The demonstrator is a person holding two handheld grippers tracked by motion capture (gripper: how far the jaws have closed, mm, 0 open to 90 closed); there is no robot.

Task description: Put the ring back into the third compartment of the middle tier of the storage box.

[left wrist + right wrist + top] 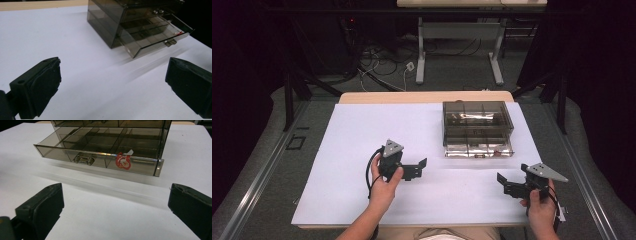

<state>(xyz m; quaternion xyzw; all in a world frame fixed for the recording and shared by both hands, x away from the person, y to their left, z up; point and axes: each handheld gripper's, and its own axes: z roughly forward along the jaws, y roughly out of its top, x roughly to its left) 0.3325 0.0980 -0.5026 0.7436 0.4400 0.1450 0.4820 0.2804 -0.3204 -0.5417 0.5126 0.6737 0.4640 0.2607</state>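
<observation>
facing drawer box (477, 128), both tools (422, 168) (503, 184) spread wide, well apart.

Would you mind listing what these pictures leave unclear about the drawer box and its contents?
- Small metallic items in the upper drawer, left gripper view: too small, behind tinted plastic.
- Red sticker on the open drawer, right gripper view: design too blurred.
- Drawer box top, right gripper view: cut off by the top edge.

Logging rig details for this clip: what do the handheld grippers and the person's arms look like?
Both the left gripper and the right gripper are black, with blocky padded jaws and a grey three-cornered plate on top. A black cable loops from the left gripper. Forearms are bare, no sleeves visible.
</observation>
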